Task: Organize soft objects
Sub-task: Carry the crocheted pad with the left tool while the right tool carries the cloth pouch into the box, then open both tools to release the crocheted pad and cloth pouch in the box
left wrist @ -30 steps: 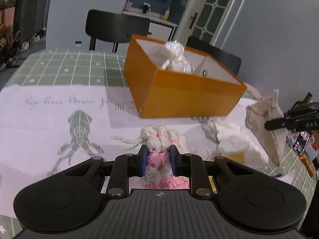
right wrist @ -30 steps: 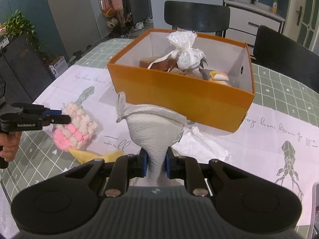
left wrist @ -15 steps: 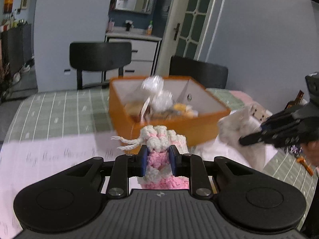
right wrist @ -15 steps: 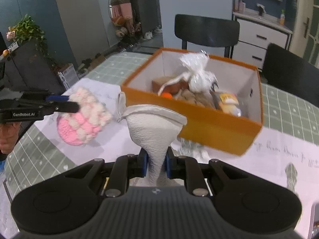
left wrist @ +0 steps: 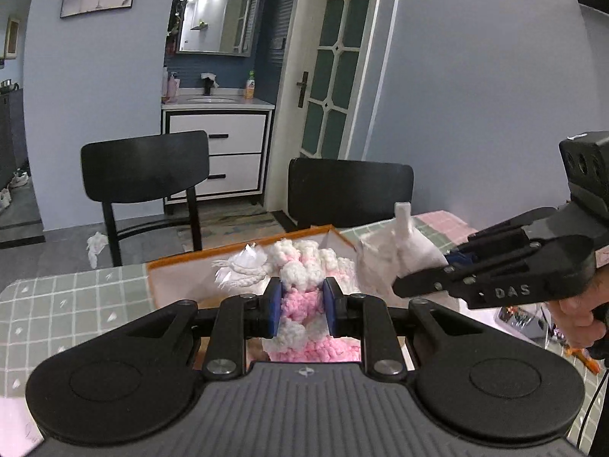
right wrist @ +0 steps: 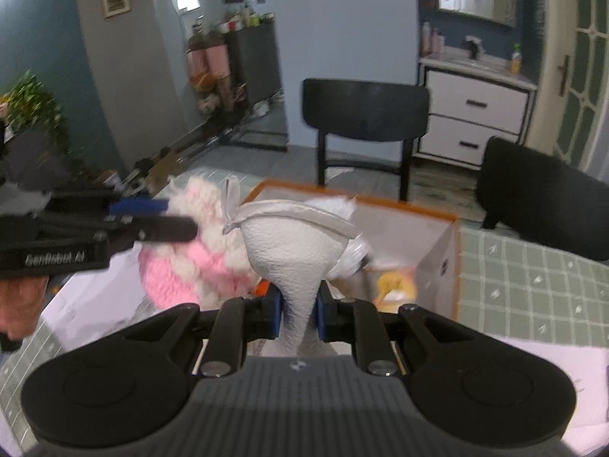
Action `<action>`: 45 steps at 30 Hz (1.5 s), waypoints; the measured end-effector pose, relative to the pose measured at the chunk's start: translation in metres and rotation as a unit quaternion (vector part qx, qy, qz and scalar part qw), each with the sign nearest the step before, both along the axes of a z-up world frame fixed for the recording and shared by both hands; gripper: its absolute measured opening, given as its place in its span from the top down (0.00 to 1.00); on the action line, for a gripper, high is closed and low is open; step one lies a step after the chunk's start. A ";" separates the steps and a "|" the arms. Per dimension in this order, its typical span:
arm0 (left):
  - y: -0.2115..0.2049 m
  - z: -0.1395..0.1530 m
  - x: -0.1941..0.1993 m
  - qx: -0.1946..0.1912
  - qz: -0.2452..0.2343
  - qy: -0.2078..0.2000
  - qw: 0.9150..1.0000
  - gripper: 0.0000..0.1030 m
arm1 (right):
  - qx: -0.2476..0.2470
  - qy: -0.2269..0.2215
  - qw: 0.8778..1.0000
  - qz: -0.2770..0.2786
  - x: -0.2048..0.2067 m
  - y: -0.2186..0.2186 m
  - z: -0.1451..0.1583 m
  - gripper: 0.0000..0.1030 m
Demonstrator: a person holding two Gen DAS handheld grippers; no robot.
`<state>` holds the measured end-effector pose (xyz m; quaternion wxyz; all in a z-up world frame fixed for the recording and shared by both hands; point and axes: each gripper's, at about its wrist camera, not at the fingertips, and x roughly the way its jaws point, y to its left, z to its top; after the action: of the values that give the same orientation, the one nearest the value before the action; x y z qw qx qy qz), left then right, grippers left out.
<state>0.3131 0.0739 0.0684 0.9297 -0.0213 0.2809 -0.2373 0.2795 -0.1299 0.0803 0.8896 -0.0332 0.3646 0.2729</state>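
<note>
Left gripper clenches pink-white yarn, right gripper white pouch, hiding orange box contents

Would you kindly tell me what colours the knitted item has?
Pink and white yarn item, clearest in the left wrist view.

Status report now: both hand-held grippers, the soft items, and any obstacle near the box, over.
Left hand-held gripper shut on pink-and-white knit. Right hand-held gripper shut on grey pouch. Both beside each other at orange box; box already holds items.
</note>
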 end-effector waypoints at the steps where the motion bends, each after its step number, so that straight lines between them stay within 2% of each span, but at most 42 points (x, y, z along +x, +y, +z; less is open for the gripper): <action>1: -0.004 -0.001 0.006 -0.002 -0.001 0.000 1.000 0.75 | -0.002 -0.003 1.000 -0.007 0.007 -0.001 0.001 0.85; 5: -0.016 -0.010 0.024 -0.001 -0.004 0.007 1.000 0.75 | -0.014 -0.012 1.000 -0.026 0.032 -0.007 -0.005 0.85; 11: -0.029 -0.043 0.049 0.013 -0.008 0.041 0.999 0.75 | -0.014 -0.009 0.999 -0.047 0.064 -0.014 -0.026 0.85; 15: -0.030 -0.061 0.057 0.038 -0.011 0.053 0.998 0.75 | -0.014 0.002 0.998 -0.053 0.082 -0.014 -0.045 0.85; 23: -0.030 -0.087 0.081 0.048 -0.006 0.093 0.994 0.75 | -0.032 0.031 0.997 -0.065 0.121 -0.004 -0.086 0.85; 27: -0.042 -0.099 0.089 0.068 -0.016 0.107 0.992 0.75 | -0.067 0.049 0.995 -0.059 0.131 0.004 -0.109 0.84; 31: -0.048 -0.105 0.094 0.073 -0.018 0.113 0.991 0.75 | -0.078 0.055 0.994 -0.058 0.138 0.005 -0.121 0.83; 38: -0.048 -0.113 0.096 0.086 -0.008 0.117 0.989 0.70 | -0.095 0.053 0.992 -0.068 0.148 0.017 -0.132 0.68; 40: -0.048 -0.113 0.095 0.086 -0.008 0.112 0.990 0.62 | -0.092 0.050 0.992 -0.069 0.147 0.019 -0.131 0.61; 42: -0.048 -0.111 0.092 0.096 -0.006 0.101 0.990 0.44 | -0.081 0.051 0.993 -0.069 0.147 0.018 -0.130 0.53; 43: -0.047 -0.110 0.091 0.100 -0.001 0.097 0.990 0.39 | -0.081 0.048 0.993 -0.069 0.145 0.019 -0.129 0.51; 44: -0.046 -0.109 0.091 0.098 0.002 0.094 0.991 0.33 | -0.084 0.044 0.993 -0.071 0.143 0.020 -0.128 0.41; 45: -0.044 -0.107 0.090 0.091 0.003 0.094 0.991 0.32 | -0.086 0.039 0.993 -0.076 0.141 0.021 -0.127 0.36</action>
<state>0.4031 0.0296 -0.0391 0.8981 0.0401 0.3873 -0.2046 0.4210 -0.1091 -0.0464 0.8868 -0.0715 0.4223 0.1736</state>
